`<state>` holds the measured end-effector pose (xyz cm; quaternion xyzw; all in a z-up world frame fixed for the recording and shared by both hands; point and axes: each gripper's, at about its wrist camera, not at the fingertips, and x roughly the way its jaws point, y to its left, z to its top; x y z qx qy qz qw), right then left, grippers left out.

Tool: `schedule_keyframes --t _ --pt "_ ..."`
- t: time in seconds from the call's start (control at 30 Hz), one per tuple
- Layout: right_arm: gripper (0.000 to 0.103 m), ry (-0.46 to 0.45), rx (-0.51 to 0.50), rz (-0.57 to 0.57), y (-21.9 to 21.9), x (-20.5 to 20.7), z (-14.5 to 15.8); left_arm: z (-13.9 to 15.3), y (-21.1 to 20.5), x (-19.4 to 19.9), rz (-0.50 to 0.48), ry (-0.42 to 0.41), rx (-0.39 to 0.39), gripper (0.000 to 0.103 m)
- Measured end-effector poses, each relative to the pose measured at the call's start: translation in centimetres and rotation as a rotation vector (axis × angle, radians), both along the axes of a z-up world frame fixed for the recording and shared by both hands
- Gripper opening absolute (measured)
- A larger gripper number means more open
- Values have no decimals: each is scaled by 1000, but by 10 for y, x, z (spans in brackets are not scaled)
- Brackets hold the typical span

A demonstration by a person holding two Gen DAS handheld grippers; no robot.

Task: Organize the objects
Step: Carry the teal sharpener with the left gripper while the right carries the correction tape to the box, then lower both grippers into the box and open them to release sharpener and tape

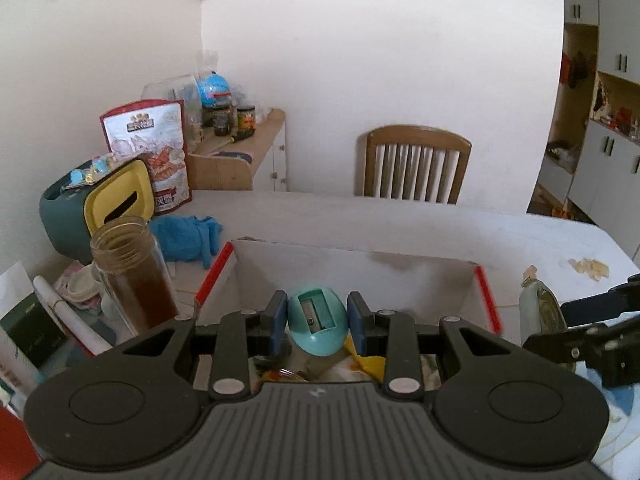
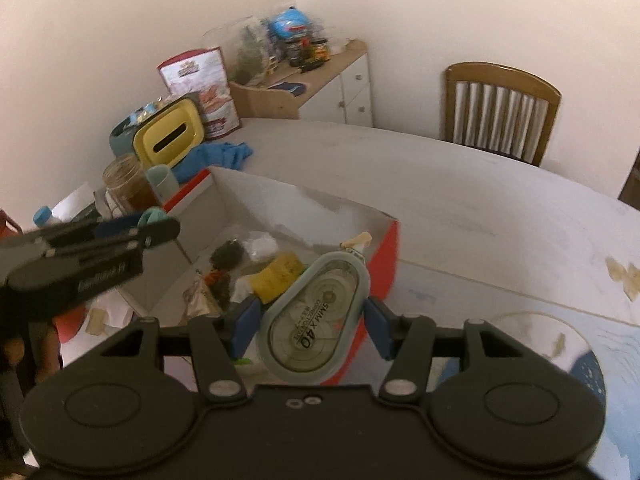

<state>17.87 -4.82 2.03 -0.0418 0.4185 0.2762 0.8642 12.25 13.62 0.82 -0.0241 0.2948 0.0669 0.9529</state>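
Observation:
My left gripper [image 1: 317,322] is shut on a teal egg-shaped pencil sharpener [image 1: 317,320] and holds it above the open red-and-white box [image 1: 360,268]. My right gripper [image 2: 310,322] is shut on a grey-green correction tape dispenser [image 2: 314,316] over the box's right wall [image 2: 386,256]. Inside the box lie a yellow note pad [image 2: 278,276], a dark scrunchie [image 2: 228,258] and other small items. The left gripper shows at the left of the right wrist view [image 2: 120,236]; the right gripper with the tape shows at the right of the left wrist view [image 1: 540,304].
A jar of brown liquid [image 1: 128,272], a yellow-lidded teal container [image 1: 116,200], a blue cloth [image 1: 188,236] and a snack bag [image 1: 152,152] crowd the table's left side. A wooden chair [image 1: 416,164] stands behind the white table [image 2: 480,208]. Tape scraps [image 2: 622,276] lie at the right.

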Motion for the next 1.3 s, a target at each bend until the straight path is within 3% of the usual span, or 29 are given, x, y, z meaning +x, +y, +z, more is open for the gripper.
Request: schedule_keyframes --t 0.3,0.7,1.3 --pt "56 -13 -78 39 48 6 -21 -32 23 35 -25 86 18 32" --pt "56 28 -188 115 85 11 -58 -65 23 75 -114 224 39 32" --pt "56 60 -228 143 100 19 -80 -91 29 96 -166 425 -37 32"
